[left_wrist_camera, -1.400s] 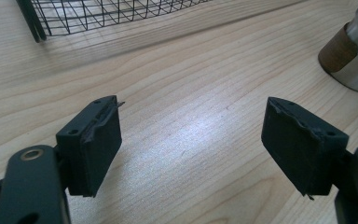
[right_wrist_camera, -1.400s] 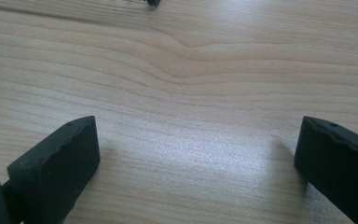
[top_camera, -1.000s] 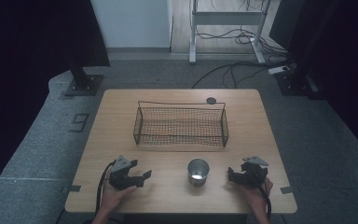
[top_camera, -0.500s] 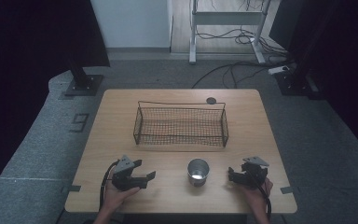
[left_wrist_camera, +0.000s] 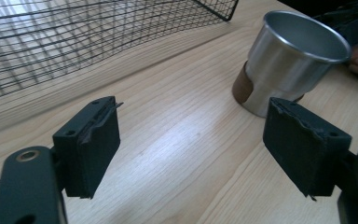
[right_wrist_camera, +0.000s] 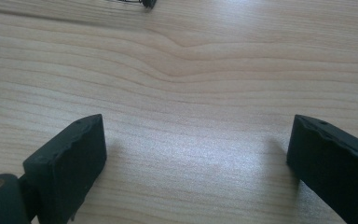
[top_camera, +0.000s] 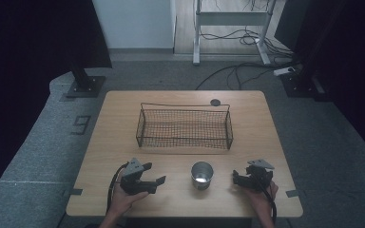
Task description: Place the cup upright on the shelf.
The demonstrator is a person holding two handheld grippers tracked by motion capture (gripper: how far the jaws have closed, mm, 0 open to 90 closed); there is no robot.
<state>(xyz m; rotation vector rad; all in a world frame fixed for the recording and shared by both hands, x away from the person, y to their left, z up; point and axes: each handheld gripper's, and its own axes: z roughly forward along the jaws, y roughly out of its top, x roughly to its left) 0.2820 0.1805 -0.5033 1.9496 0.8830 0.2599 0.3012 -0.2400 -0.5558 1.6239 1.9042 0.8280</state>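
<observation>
A shiny metal cup point(top_camera: 202, 175) with a brown band at its foot stands upright near the table's front edge, between my two grippers. My left gripper point(top_camera: 156, 174) lies to the cup's left, pointing toward it. Its jaws have just been opening and stand open with nothing between them. In the left gripper view the cup point(left_wrist_camera: 293, 60) rises beyond the right pad, apart from the left gripper point(left_wrist_camera: 191, 144). My right gripper point(top_camera: 235, 176) rests to the cup's right, open. In the right gripper view, bare wood lies between the jaws of the right gripper point(right_wrist_camera: 196, 158).
A black wire basket point(top_camera: 185, 129) sits in the middle of the wooden table point(top_camera: 119, 123), behind the cup; its mesh point(left_wrist_camera: 74, 37) is close ahead in the left gripper view. A small dark disc point(top_camera: 215, 102) lies behind the basket. Cables trail on the floor beyond.
The left gripper has shifted a little to the right, toward the cup, and its jaws have spread apart. The right gripper and the cup have stayed put.
</observation>
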